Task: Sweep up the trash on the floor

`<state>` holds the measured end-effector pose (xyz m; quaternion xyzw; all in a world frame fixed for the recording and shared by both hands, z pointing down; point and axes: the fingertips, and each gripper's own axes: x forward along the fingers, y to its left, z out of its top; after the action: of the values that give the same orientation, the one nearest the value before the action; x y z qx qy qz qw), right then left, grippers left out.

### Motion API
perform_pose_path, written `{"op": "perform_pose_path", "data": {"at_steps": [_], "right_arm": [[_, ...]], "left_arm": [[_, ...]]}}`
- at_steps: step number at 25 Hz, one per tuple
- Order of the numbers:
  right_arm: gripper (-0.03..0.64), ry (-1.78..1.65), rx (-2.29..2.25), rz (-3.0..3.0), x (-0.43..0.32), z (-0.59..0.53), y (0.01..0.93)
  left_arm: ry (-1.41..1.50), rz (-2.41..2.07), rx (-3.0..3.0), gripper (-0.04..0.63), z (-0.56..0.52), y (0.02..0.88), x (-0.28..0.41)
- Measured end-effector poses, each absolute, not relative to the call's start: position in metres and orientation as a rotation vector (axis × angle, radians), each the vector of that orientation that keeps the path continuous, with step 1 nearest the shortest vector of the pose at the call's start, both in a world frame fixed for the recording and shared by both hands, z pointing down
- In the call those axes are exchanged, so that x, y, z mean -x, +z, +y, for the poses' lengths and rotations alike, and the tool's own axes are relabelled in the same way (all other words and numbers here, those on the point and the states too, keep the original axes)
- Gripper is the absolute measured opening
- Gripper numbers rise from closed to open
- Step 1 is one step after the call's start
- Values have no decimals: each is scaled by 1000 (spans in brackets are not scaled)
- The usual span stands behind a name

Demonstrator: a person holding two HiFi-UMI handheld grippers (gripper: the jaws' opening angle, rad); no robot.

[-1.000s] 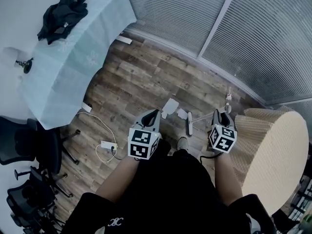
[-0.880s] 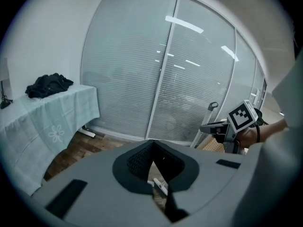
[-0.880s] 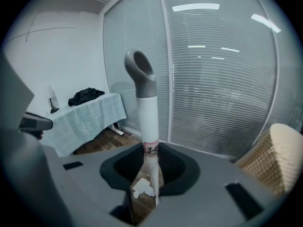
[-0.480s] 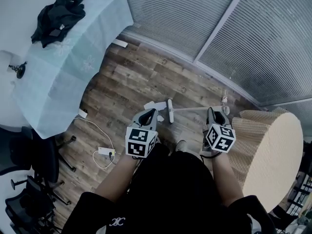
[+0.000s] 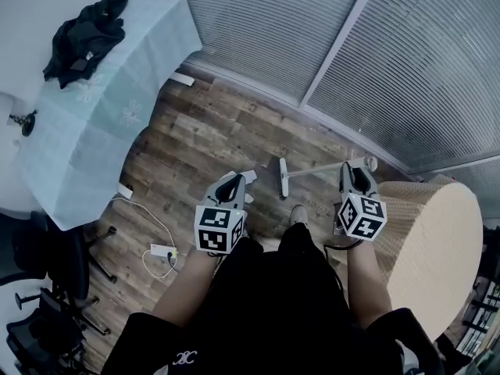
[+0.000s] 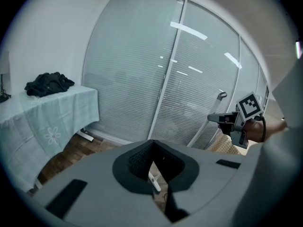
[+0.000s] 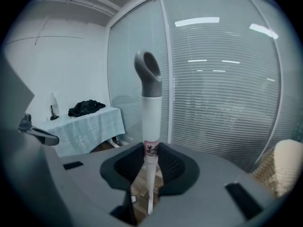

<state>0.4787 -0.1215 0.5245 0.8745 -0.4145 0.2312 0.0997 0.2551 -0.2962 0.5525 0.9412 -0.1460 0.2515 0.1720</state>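
My right gripper is shut on a white broom handle with a grey hooked end. The handle slants down to the broom head, which rests on the wooden floor. My left gripper is shut on the thin white handle of a white dustpan, mostly hidden behind that gripper. Dustpan and broom head lie close together, a short gap apart. In the left gripper view the right gripper shows off to the right. I cannot make out any loose trash.
A table with a pale green cloth and black clothing stands at the left. A power strip with cable lies beside office chairs. A beige wicker pouf is at the right. Glass walls with blinds run behind.
The broom head has swung left across the floor, closer to the dustpan. Both grippers have shifted slightly with the person, who has moved nearer the glass wall.
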Motion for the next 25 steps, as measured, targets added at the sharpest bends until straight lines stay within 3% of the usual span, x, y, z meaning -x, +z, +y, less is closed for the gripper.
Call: {"op": "perform_pose_path", "data": {"at_steps": [15,25], "right_arm": [[98,585,-2629,-947,-734,60,508],[98,554,-2528,-911,-858,99,567]], "left_arm": [[708,-480,-2688,-5,-215,536,-426],[799,-638,-2656,-5,-197,539,-446]]}}
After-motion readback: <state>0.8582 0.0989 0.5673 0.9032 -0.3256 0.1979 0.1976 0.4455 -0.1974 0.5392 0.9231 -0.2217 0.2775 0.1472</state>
